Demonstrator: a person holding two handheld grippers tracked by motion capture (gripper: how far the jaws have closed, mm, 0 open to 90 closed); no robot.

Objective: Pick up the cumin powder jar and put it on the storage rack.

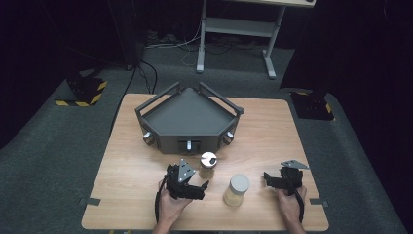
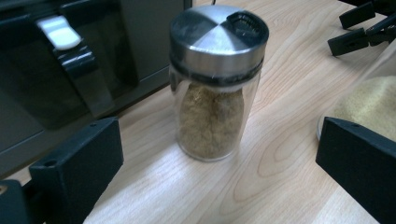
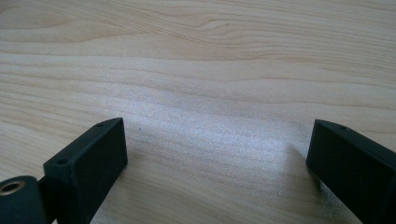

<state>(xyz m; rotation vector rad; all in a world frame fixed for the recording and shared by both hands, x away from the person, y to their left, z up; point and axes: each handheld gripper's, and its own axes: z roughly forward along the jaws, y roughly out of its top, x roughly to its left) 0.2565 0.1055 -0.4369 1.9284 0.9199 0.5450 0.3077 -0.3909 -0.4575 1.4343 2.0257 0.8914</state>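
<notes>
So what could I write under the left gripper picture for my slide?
Open left tool faces a clear glass spice jar with a silver metal lid on the light wooden table.

This looks like a lab or recording studio rather than a home. A small wooden table (image 1: 146,161) stands alone on grey carpet (image 1: 44,161), ringed by black curtains (image 1: 39,39). Hazard-striped black bases (image 1: 84,91) sit at the floor's corners, loose cables (image 1: 170,41) trail behind, and a white-framed workbench (image 1: 238,29) stands at the back.
</notes>
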